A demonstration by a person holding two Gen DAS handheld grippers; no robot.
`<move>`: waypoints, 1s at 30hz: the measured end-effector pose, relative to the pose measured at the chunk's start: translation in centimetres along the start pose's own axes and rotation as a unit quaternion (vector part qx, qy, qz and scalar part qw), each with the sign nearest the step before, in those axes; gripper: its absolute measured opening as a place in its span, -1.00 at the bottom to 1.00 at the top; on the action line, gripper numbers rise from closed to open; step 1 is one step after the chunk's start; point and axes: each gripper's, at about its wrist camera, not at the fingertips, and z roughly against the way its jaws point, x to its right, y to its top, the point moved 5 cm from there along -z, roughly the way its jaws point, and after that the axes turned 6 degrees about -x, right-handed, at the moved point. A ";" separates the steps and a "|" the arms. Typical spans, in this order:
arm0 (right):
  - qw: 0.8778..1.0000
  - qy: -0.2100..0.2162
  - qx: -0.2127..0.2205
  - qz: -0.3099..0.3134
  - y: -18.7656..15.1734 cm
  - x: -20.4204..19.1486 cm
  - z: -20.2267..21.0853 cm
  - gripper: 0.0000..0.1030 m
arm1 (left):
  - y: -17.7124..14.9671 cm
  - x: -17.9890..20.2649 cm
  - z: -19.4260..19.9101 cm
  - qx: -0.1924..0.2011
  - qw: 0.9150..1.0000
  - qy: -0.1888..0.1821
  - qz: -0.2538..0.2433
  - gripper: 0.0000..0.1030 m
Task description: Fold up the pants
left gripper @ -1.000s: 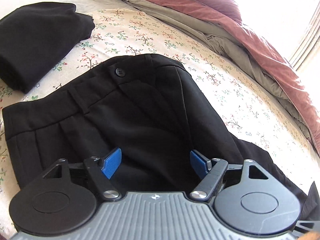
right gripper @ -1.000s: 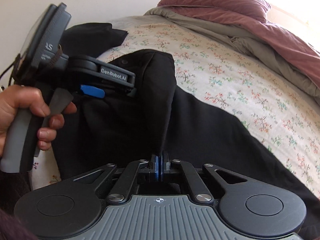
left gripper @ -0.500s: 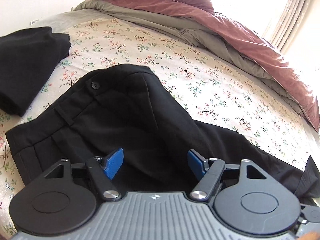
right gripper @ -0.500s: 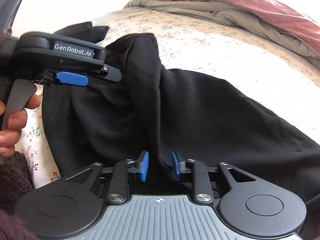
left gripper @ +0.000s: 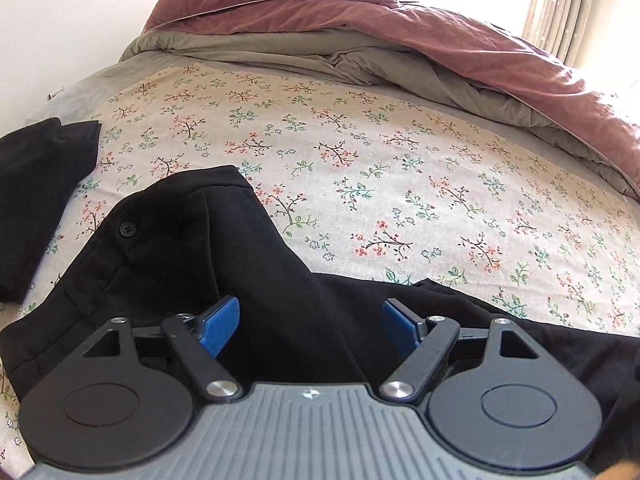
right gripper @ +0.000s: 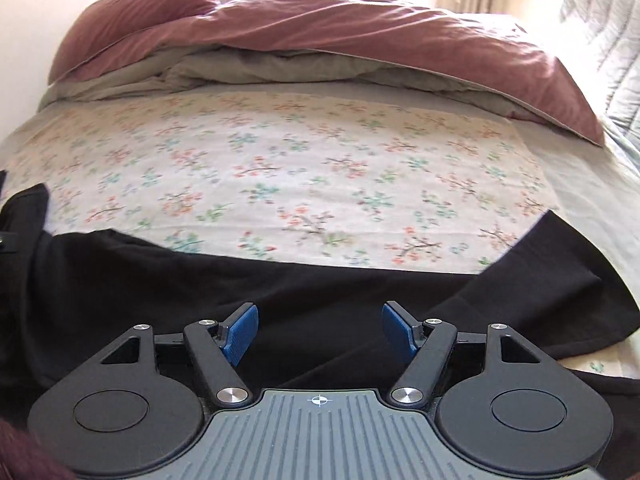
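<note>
Black pants (left gripper: 248, 280) lie on the floral sheet (left gripper: 400, 184) right under both grippers, waistband button ahead-left of the left gripper (left gripper: 310, 320), whose jaws stay spread wide. The right gripper (right gripper: 319, 330) has let go of the fold, jaws just opened, and swung out over the legs, nothing pinched.

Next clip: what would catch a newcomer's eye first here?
The black pants sprawl across the floral sheet, waistband button up, legs running right. Both grippers, left and right, hang open over them. A maroon duvet is heaped at the far side.
</note>
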 end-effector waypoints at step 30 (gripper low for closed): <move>0.988 -0.024 0.093 -0.119 -6.1 9.6 6.7 -0.93 | -5.5 -9.7 5.6 0.040 0.990 -0.075 0.114 -0.72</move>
